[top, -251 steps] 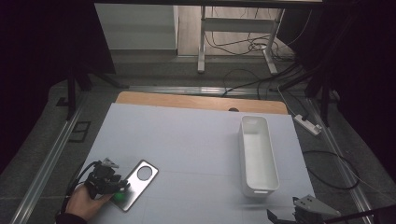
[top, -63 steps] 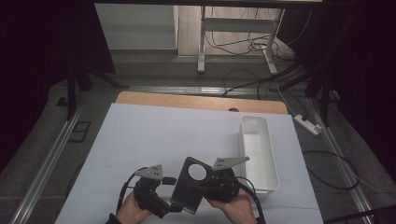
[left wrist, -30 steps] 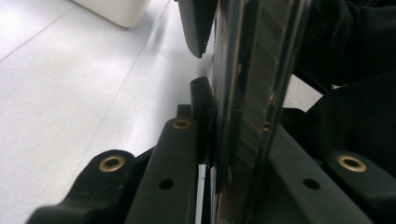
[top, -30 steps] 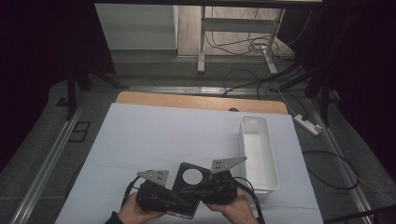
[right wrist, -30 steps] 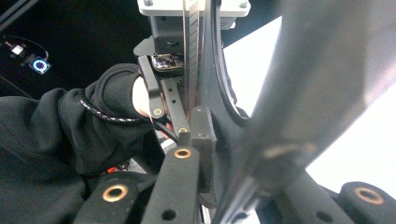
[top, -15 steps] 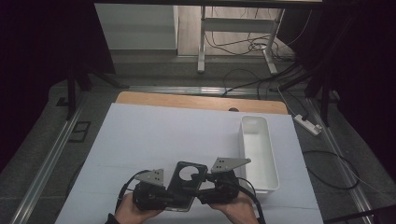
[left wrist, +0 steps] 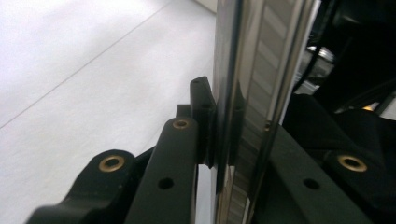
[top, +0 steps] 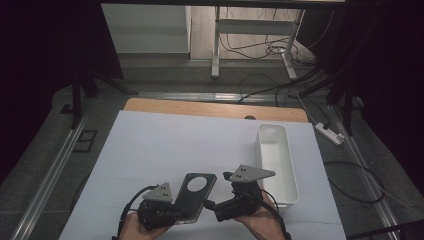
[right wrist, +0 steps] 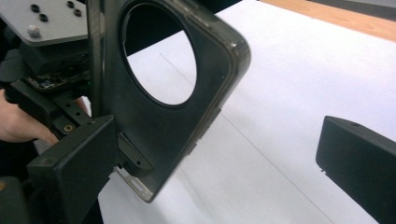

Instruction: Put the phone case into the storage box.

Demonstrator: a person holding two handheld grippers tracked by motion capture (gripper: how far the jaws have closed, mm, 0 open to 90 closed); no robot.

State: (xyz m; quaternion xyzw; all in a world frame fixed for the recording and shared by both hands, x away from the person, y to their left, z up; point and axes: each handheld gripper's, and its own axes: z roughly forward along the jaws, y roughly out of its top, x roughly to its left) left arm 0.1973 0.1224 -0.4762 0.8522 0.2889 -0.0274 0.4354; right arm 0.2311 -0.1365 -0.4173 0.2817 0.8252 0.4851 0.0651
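High view: dark phone case (top: pixel 194 196) with a round hole, held above the white table (top: pixel 165 145), long axis running from 7 toward 1 o'clock. Left gripper (top: pixel 167 212) clamps its lower end; right gripper (top: pixel 210 205) sits just beside it at 3 o'clock.

Left gripper view: jaws pinch the case's shiny edge (left wrist: pixel 247 107), upright.

Right gripper view: jaws wide apart, the case (right wrist: pixel 159 93) beside the left jaw at 10 o'clock.
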